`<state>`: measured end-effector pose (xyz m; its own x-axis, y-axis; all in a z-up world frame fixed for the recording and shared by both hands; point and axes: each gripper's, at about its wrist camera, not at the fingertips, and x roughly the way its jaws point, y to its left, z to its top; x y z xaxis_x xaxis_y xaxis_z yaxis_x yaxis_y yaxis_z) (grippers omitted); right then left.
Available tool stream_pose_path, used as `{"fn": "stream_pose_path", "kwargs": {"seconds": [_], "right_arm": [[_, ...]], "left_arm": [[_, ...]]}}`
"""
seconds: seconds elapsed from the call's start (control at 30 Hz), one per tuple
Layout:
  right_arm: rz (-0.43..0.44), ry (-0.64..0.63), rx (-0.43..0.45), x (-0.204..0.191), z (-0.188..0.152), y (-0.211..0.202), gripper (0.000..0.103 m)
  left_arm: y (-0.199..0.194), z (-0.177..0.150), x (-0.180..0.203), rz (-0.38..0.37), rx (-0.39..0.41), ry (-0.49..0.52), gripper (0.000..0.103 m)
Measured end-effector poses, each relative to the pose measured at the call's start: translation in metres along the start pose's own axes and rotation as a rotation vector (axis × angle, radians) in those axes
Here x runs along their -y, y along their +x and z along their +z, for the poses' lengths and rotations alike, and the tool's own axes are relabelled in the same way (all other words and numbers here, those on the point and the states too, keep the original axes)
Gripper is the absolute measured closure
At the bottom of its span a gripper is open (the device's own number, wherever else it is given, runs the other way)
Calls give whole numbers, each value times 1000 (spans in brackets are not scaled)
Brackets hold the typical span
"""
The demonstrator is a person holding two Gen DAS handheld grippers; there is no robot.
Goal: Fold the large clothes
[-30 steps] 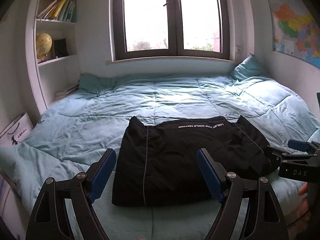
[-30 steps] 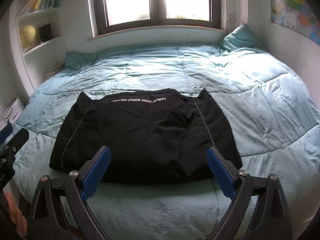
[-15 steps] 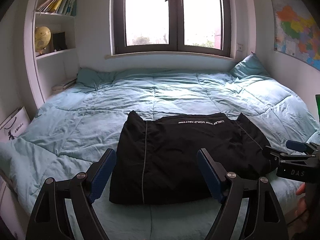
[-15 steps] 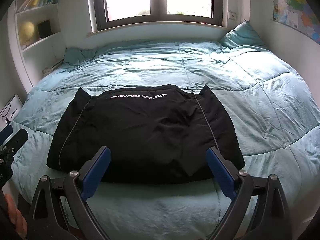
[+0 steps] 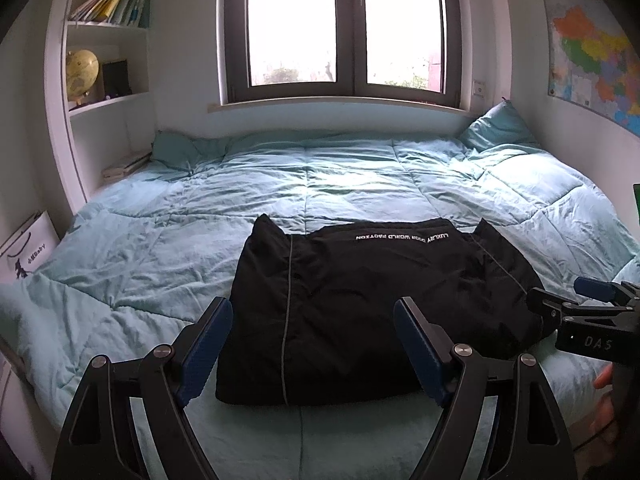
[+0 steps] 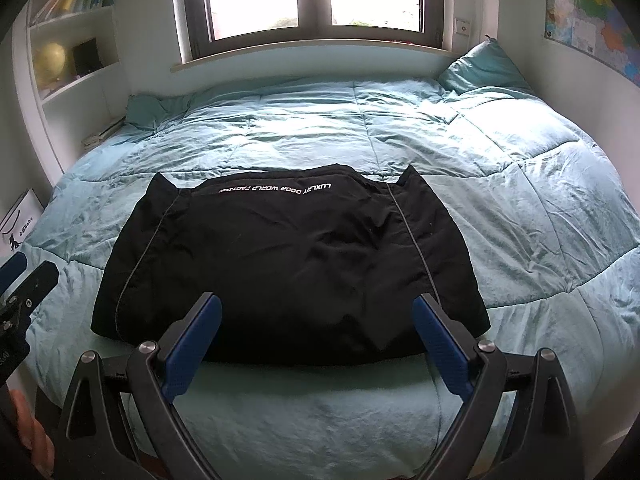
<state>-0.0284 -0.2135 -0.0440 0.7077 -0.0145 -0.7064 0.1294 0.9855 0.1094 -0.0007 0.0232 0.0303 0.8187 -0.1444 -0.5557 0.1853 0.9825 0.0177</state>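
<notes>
A black jacket [image 5: 372, 292] [image 6: 288, 264] lies folded into a flat block near the front edge of the bed, its white lettering along the far side. My left gripper [image 5: 313, 304] hovers open in front of the jacket's near left part, with nothing between its blue pads. My right gripper [image 6: 316, 300] hangs open in front of the jacket's near edge, also holding nothing. In the left wrist view the right gripper [image 5: 560, 300] shows at the jacket's right side. The left gripper's finger [image 6: 24, 288] shows at the left edge of the right wrist view.
A teal quilt [image 5: 320, 184] [image 6: 400, 128] covers the bed, with a pillow [image 5: 496, 128] at the far right corner. Shelves [image 5: 104, 64] with books and a globe stand at the left. A window [image 5: 344, 28] is behind the bed. A white paper bag [image 5: 28, 248] leans at the left.
In the left wrist view the scene has slid down a little, showing more window. Jacket and both grippers' jaws are as before.
</notes>
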Motion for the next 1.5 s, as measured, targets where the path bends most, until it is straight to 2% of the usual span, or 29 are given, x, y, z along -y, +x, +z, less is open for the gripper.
{"fn": "stream_pose_path", "kwargs": {"seconds": [1.07,1.33,1.5], "right_arm": [[11,-15,-31,-14,-6,12,6],[15,-11,-48,-16,-8,16,6],[24,-5,-57,-15,-9,18,6]], "left_arm": [[14,-5,2,4,-32,18,19],[16,-4,-1,-29,-41,8,19],[17,-5,1,-12,-38,29,19]]}}
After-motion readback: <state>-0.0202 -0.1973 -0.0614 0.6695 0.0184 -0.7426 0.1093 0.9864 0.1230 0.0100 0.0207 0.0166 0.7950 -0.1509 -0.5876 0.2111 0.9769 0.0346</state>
